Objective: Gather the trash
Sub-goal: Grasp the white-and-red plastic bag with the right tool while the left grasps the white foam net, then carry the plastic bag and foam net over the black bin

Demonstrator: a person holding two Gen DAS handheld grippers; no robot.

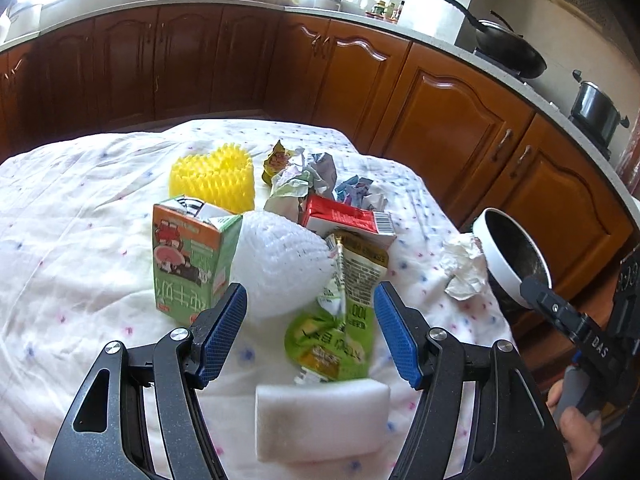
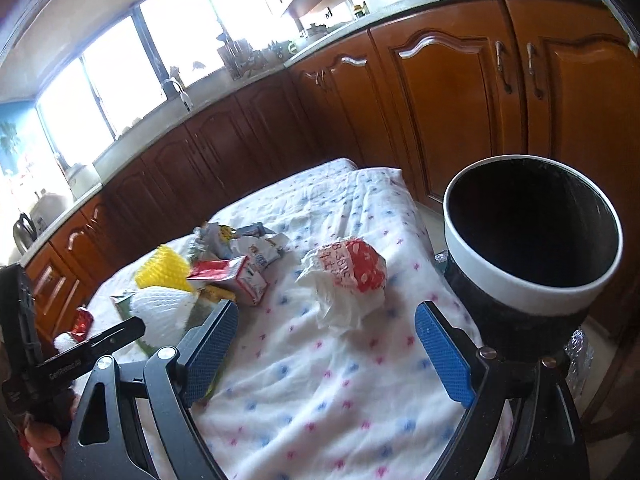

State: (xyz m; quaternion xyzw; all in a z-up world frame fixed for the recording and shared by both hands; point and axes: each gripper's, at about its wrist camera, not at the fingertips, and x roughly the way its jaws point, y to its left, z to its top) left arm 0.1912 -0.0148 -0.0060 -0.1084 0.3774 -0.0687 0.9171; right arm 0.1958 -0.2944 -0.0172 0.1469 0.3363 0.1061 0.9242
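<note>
Trash is heaped on a white cloth-covered table (image 1: 80,208). My left gripper (image 1: 310,296) stands open above a green pouch (image 1: 332,336) and a white foam net (image 1: 280,264), its pads touching neither. Around them are a green and orange carton (image 1: 188,256), a red carton (image 1: 344,216), a yellow foam net (image 1: 212,178), crumpled wrappers (image 1: 304,172) and a white sponge block (image 1: 320,420). My right gripper (image 2: 328,352) is open too, just short of a crumpled white and red wrapper (image 2: 348,284). A black bin with a white rim (image 2: 520,292) stands at the table's right edge.
Brown kitchen cabinets (image 1: 440,128) run along the far side and the right, under a counter with a wok (image 1: 508,48) and a pot (image 1: 596,108). A crumpled tissue (image 1: 464,268) lies beside the bin (image 1: 486,240). A hand (image 1: 576,432) holds the right gripper's handle.
</note>
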